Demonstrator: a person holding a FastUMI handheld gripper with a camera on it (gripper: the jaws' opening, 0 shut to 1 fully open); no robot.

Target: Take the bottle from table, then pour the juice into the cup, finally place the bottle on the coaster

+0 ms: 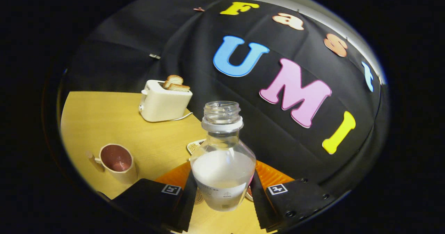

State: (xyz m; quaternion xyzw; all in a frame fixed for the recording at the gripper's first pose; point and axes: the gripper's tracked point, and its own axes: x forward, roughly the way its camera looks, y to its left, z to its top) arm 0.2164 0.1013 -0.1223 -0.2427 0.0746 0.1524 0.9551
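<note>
Tool (222,195) pinching uncapped bottle (223,164) of white juice | orange coaster (274,176) just behind | cup (117,161) left on desk (114,122) | toaster (164,102) at far edge

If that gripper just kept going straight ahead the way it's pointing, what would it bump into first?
Nothing before the bottle: it already sits between the gripper's fingers, which press on both its sides. Beyond it lie an orange mat and then, probably, the black cloth wall, though depth is hard to judge.
</note>
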